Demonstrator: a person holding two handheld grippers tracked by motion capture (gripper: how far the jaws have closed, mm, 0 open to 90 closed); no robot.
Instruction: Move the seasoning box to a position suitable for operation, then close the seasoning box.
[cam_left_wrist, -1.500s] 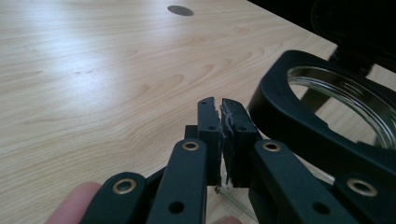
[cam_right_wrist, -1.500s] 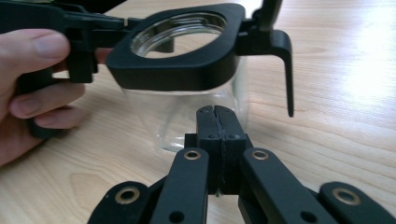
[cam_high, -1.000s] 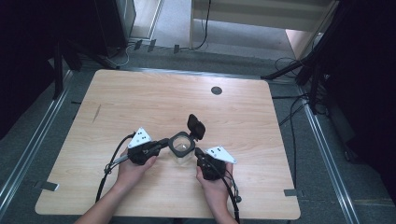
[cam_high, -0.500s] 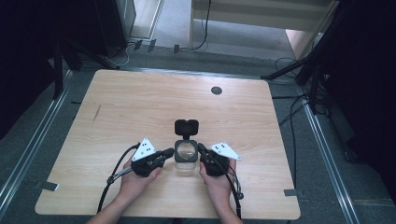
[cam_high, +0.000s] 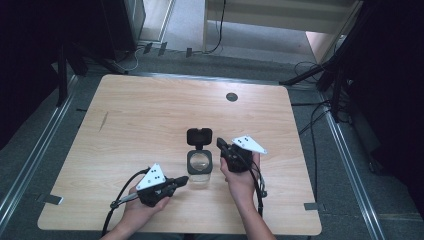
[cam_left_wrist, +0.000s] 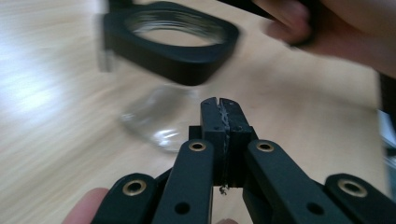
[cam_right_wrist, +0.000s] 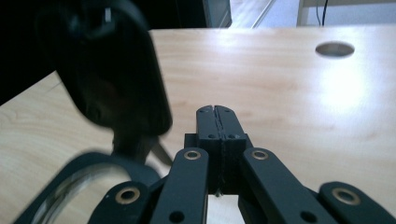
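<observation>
Gripping nothing, the left gripper (cam_high: 182, 179) sits low in the person's left hand (cam_high: 142, 207), its two black jaws pressed flat together in the left gripper view (cam_left_wrist: 221, 106), tips aimed at the clear glass jar with the square black collar (cam_high: 200, 167). It lies just beside the jar's near-left corner, apart from it, with the grey three-cornered plate (cam_high: 152, 176) on top and a black cable (cam_high: 122, 194) trailing back toward the table's near edge.

From that gripper's own camera the jar (cam_left_wrist: 166, 88) looms blurred just ahead, collar (cam_left_wrist: 170, 44) up, rounded glass base on the wood, and the person's right hand (cam_left_wrist: 327, 28) shows beyond it.

The right gripper (cam_high: 220, 144) is held in the right hand (cam_high: 241, 177) just to the right of the jar, pointing away from the person past the jar's far-right side. Its jaws are also closed on each other with nothing between them, as the right gripper view (cam_right_wrist: 217, 111) shows plainly.

The jar's black hinged lid (cam_high: 199, 136) stands flipped open on the far side of the jar; in the right gripper view it hangs dark and blurred (cam_right_wrist: 109, 70) above the collar's rim (cam_right_wrist: 70, 182).

Everything rests on a light wooden table with rounded corners (cam_high: 150, 110). Well beyond the jar, toward the far right, a round dark cable hole (cam_high: 231, 96) is cut into the top. Grey floor and cables (cam_high: 315, 120) surround the table.
</observation>
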